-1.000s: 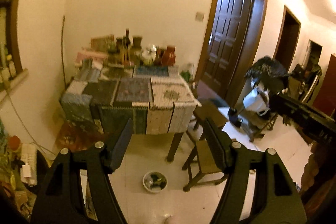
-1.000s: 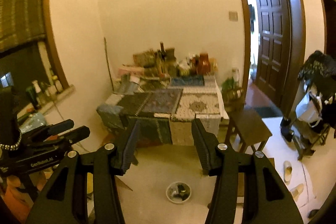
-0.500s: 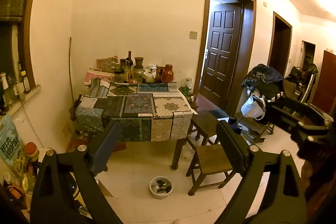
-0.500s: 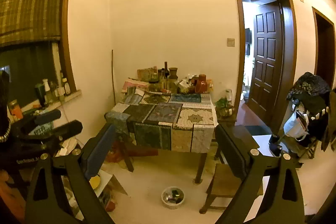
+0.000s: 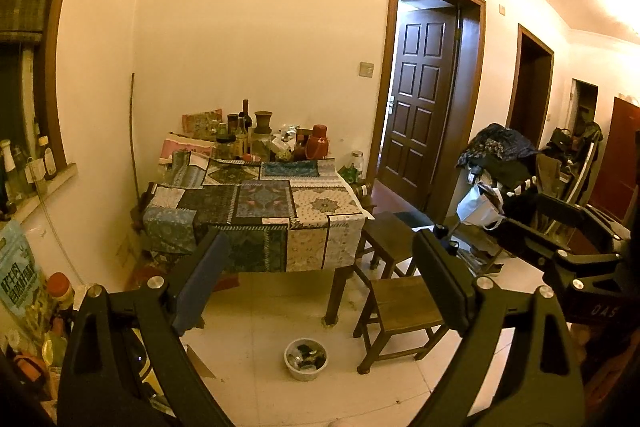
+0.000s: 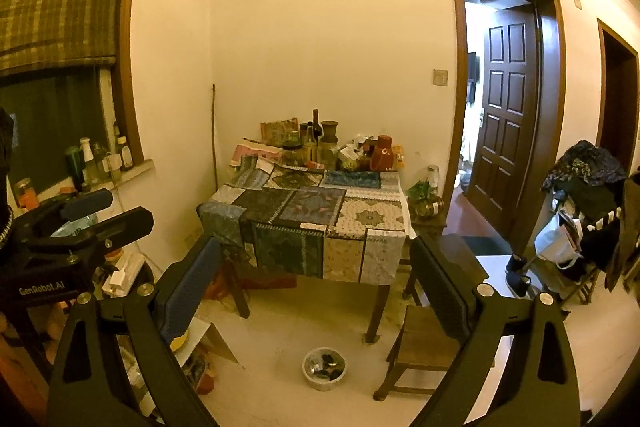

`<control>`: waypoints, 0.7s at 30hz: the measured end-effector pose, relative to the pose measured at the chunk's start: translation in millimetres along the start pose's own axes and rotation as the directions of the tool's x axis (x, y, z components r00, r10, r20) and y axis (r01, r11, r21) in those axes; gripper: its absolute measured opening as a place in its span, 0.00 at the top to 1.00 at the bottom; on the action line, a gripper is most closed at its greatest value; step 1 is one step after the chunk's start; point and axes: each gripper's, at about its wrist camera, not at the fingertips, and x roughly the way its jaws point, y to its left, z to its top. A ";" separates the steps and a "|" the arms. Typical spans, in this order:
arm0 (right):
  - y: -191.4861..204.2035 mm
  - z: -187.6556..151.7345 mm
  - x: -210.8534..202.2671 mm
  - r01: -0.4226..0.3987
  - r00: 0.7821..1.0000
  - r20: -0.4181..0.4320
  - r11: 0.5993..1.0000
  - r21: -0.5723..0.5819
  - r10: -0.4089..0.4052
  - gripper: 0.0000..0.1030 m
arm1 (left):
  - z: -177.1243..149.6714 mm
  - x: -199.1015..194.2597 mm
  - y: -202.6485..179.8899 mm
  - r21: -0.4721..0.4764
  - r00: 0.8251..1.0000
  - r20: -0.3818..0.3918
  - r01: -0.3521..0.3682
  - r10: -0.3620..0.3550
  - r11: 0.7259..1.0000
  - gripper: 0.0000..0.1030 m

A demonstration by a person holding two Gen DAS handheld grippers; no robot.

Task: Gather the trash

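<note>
The white bowl (image 5: 306, 359) holding dark scraps sits on the tiled floor (image 5: 256, 307), just in front of the counter (image 5: 256, 203) leg and beside a wooden stool (image 5: 404, 301). Left hand-held gripper (image 5: 320, 259): jaws wide, nothing between them. Right hand-held gripper (image 6: 316, 259): jaws wide, nothing held. Bottles and jars crowd the counter's far end.

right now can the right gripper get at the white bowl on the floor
Probably not yet: the right gripper is open and empty, and the white bowl sits well ahead. Bare floor leaves the way free.
</note>
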 end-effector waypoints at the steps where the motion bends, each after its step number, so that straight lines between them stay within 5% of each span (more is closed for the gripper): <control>1: -0.6 0.4 -0.2 0.000 1.000 -0.001 1.000 0.001 0.000 0.08 | -0.1 -0.1 0.7 0.000 1.000 0.001 0.001 -0.001 1.000 0.10; 21: -0.4 2.5 1.5 -0.014 1.000 -0.018 1.000 0.019 0.015 0.08 | -1.5 11.1 1.0 -0.031 1.000 -0.017 0.002 -0.003 1.000 0.10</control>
